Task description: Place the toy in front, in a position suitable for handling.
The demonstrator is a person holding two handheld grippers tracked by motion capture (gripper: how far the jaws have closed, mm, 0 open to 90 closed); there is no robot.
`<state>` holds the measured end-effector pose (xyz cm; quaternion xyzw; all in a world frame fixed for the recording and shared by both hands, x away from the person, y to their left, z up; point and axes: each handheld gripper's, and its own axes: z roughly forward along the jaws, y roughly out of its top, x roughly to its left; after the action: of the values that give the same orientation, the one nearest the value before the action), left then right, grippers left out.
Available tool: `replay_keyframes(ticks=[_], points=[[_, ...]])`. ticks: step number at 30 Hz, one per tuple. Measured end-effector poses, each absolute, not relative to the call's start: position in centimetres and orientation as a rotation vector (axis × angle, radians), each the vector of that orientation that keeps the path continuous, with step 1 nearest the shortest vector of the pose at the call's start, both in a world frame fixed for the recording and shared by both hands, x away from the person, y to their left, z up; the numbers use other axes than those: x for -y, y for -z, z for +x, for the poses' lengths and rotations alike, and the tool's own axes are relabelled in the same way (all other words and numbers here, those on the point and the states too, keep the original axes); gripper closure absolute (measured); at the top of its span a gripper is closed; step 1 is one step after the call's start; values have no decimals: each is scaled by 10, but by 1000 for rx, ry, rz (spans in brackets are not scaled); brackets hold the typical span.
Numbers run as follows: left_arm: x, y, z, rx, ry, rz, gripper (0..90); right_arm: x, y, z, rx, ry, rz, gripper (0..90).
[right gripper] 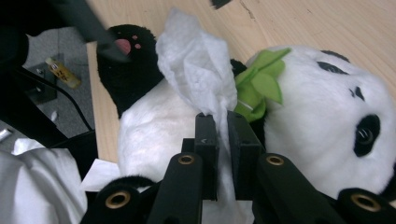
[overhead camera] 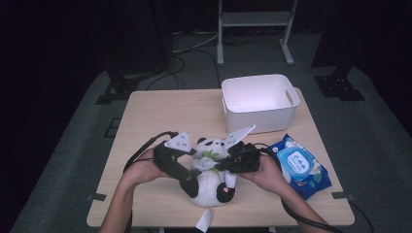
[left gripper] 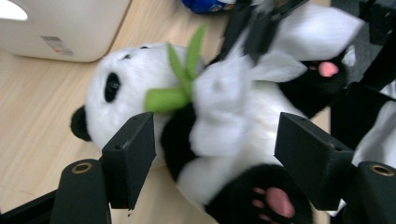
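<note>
Wiping in progress — right hand-held gripper [right gripper: 222, 154] pinches a white wet wipe [right gripper: 198, 70] against the black-and-white plush panda [overhead camera: 210, 180] lying on the surface before the white plastic bin [overhead camera: 259, 103]. Left hand-held gripper [left gripper: 215, 163] straddles the panda, jaws wide, gripping nothing. Next — steady the toy, then drag the wipe across its belly.

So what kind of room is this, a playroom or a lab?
Probably a lab or recording studio: dark surroundings, cables trailing over grey carpet, a metal stand, and one wooden table bearing a toy panda.

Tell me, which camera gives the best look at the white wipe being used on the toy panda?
The right gripper view: the wipe stands large and sharp, pinched between that gripper's jaws over the panda. The left gripper view shows it blurred; in the high view it is tiny.
</note>
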<state>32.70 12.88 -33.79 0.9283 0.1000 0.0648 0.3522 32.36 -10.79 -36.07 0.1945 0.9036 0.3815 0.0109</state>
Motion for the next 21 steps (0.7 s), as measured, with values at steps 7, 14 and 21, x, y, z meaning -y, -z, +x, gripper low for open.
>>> replay_keyframes(ticks=[7, 14, 21], points=[[-112, 348, 354, -250, -127, 2454, 277, 133, 356, 319, -2804, -1246, 638, 835], [-100, 358, 373, -198, -48, 2497, 326, 149, 355, 319, -2791, -1251, 665, 834], [-90, 362, 377, -146, -13, 2510, 333, 157, 358, 321, -2786, -1247, 689, 834]])
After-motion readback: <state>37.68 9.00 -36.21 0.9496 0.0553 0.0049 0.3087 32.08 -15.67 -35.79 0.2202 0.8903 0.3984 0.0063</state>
